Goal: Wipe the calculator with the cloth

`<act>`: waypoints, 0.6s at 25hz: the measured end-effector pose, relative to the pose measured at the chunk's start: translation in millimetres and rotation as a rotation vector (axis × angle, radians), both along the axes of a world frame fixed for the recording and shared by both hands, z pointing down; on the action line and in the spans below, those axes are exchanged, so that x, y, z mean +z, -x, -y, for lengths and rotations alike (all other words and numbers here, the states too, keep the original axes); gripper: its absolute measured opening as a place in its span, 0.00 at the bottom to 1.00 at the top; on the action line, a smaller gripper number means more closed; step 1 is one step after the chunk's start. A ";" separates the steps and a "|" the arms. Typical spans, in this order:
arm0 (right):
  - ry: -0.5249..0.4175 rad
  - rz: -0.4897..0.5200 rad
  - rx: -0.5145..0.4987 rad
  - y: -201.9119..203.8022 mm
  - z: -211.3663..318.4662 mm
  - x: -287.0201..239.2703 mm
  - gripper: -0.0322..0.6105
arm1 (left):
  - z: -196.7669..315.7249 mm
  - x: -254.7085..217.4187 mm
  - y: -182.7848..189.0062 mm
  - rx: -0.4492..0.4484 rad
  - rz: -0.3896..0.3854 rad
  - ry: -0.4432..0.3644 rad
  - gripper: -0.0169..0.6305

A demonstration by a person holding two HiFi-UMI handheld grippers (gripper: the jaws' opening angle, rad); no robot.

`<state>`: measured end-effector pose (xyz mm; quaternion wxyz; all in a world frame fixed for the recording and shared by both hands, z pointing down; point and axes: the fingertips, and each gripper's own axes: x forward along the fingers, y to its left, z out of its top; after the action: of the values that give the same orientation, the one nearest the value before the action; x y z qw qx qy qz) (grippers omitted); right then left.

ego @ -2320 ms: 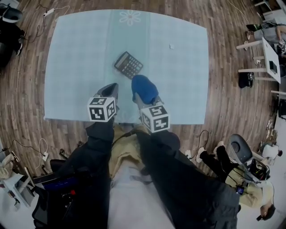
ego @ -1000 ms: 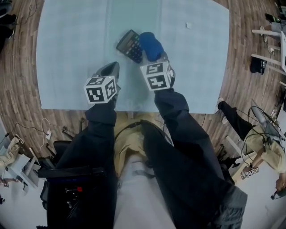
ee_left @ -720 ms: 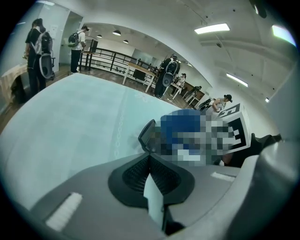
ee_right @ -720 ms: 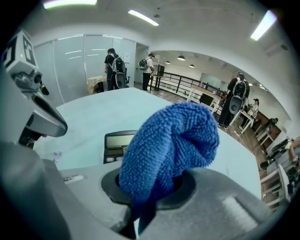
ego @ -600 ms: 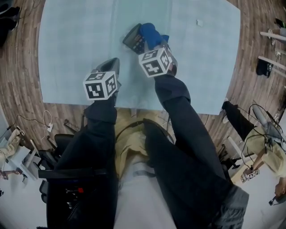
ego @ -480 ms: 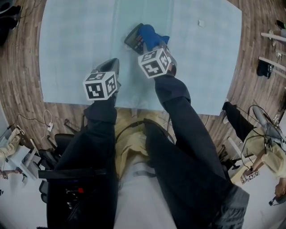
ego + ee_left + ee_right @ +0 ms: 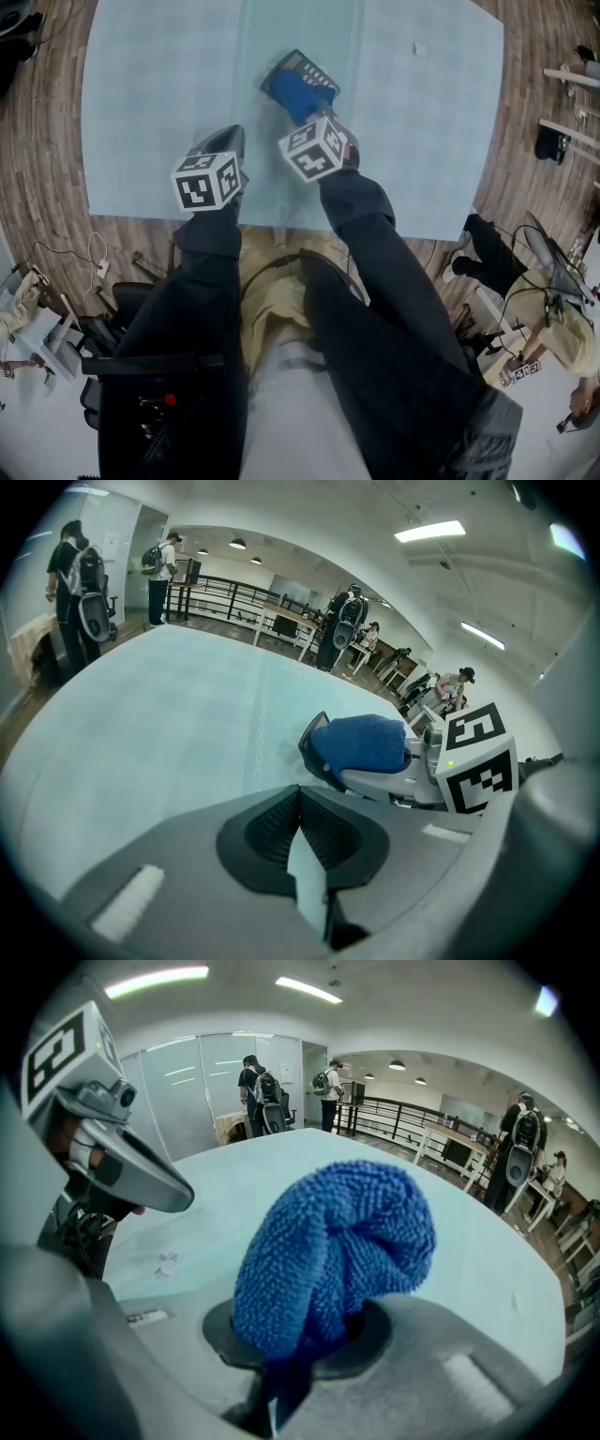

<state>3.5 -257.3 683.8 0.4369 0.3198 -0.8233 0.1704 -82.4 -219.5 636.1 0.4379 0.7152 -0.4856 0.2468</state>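
The dark calculator point(image 7: 307, 67) lies slanted on the pale blue table cover point(image 7: 159, 84). My right gripper point(image 7: 300, 105) is shut on a bunched blue cloth point(image 7: 294, 94), which presses on the calculator's near-left part; the far end shows bare. In the right gripper view the cloth point(image 7: 333, 1246) fills the jaws of the right gripper point(image 7: 305, 1335) and hides the calculator. My left gripper point(image 7: 227, 139) is shut with nothing in it, to the left of the calculator. From the left gripper point(image 7: 302, 832) I see the calculator's edge point(image 7: 307, 749) under the cloth point(image 7: 361, 742).
A small white scrap point(image 7: 419, 49) lies at the table's far right. The table's near edge point(image 7: 281, 228) runs just behind both grippers, with wooden floor point(image 7: 42, 141) around. Several people point(image 7: 75, 574) stand beyond the far side of the table.
The right gripper carried the cloth forward onto the calculator, then slid it across toward the near-left, baring the calculator's far end. The left gripper has stayed shut and almost still.
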 end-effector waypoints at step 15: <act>0.095 0.125 -0.053 22.0 -50.2 -12.7 0.15 | -3.1 2.0 6.1 -0.040 -0.016 0.002 0.02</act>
<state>-18.5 -207.1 671.1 0.4036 0.2656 -0.8481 0.2176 -88.5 -216.5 638.1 0.4471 0.7069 -0.4961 0.2328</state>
